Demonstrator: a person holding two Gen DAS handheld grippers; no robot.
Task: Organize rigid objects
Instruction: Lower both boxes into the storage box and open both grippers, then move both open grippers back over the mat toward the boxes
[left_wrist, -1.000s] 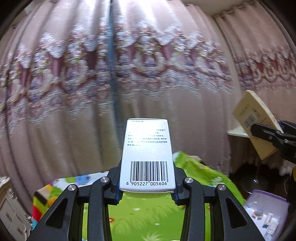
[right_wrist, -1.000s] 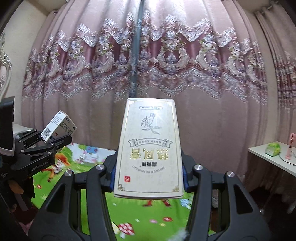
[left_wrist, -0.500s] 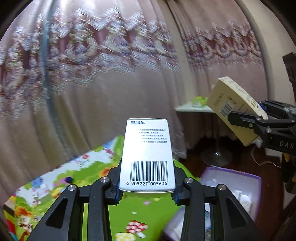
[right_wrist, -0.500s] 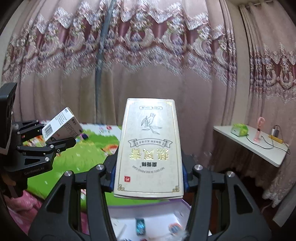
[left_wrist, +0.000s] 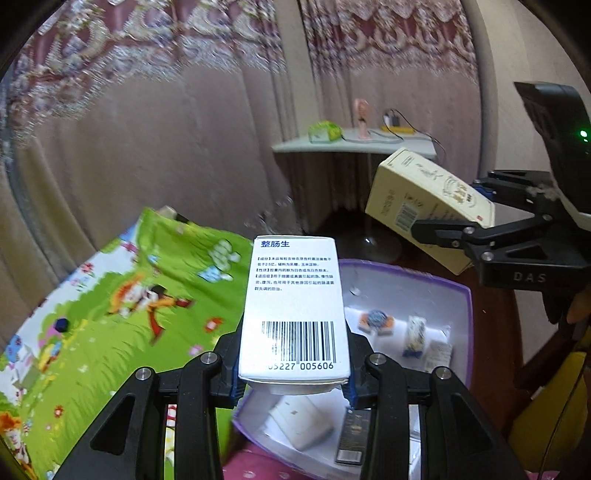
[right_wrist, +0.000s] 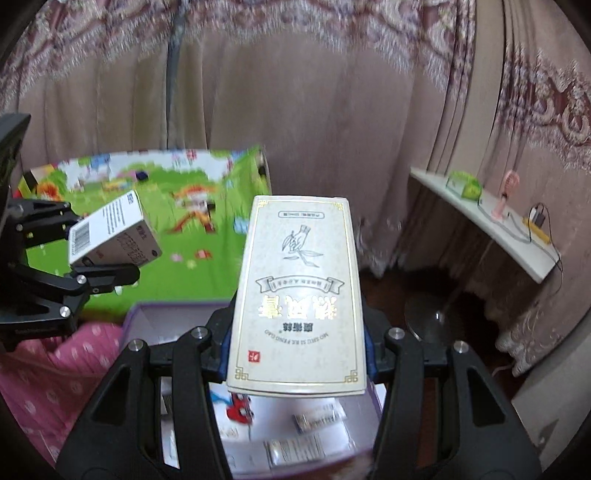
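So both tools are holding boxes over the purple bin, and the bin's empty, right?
Not empty. The left wrist view shows the purple bin already holding several small packets. The rest holds: the left tool grips a white box, the right tool a cream box.

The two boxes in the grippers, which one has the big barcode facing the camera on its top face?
The white medicine box clamped in the left gripper. The cream box in the right gripper shows gold lettering on top instead.
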